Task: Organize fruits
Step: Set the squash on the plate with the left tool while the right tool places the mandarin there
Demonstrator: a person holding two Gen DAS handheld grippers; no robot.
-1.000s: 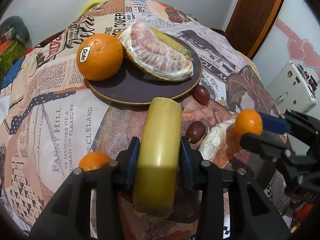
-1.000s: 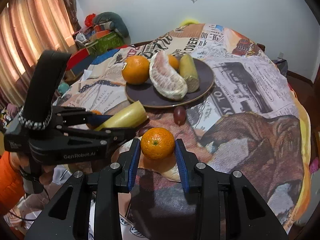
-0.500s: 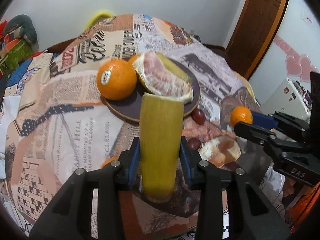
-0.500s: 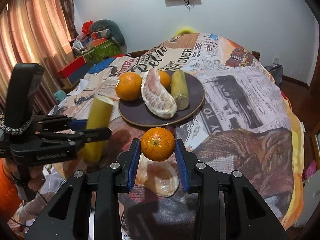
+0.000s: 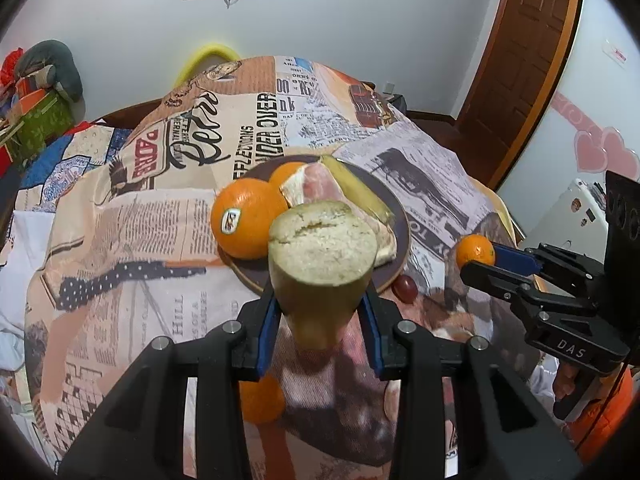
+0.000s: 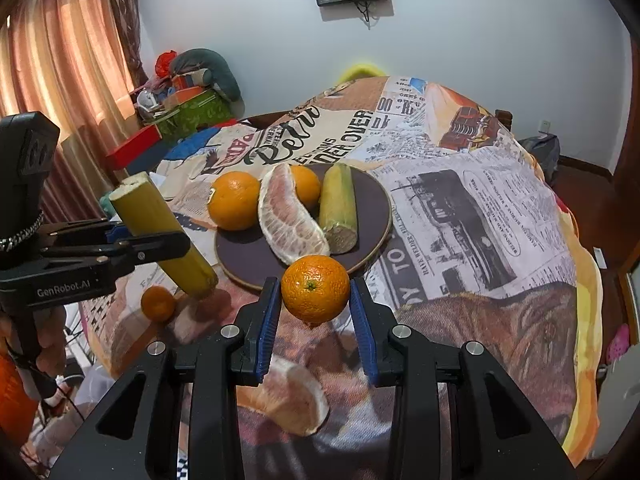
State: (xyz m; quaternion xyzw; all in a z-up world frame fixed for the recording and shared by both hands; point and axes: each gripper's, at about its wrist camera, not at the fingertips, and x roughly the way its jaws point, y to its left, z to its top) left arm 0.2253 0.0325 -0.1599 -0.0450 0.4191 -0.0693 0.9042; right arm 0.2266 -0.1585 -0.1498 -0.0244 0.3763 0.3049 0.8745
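My left gripper [image 5: 320, 312] is shut on a yellow-green sugarcane piece [image 5: 322, 256] and holds it tilted up above the table, near the dark plate [image 5: 400, 236]; it also shows in the right wrist view [image 6: 160, 224]. My right gripper [image 6: 316, 320] is shut on a small tangerine [image 6: 315, 288], held in the air just before the plate [image 6: 372, 196]. The plate holds a large orange [image 6: 234, 200], a peeled pomelo wedge [image 6: 288, 220], a second sugarcane piece [image 6: 338, 208] and a small orange [image 6: 306, 184].
On the newspaper-print tablecloth [image 6: 460, 208] lie a small tangerine [image 6: 158, 303], a pomelo wedge [image 6: 292, 396] under my right gripper and a red grape [image 5: 405, 287]. Cluttered boxes [image 6: 180, 108] stand at the back left; a door [image 5: 520, 60] is at the right.
My left gripper has lifted the sugarcane and tipped it upright, its cut end now facing the camera. My right gripper has risen with the tangerine toward the plate.
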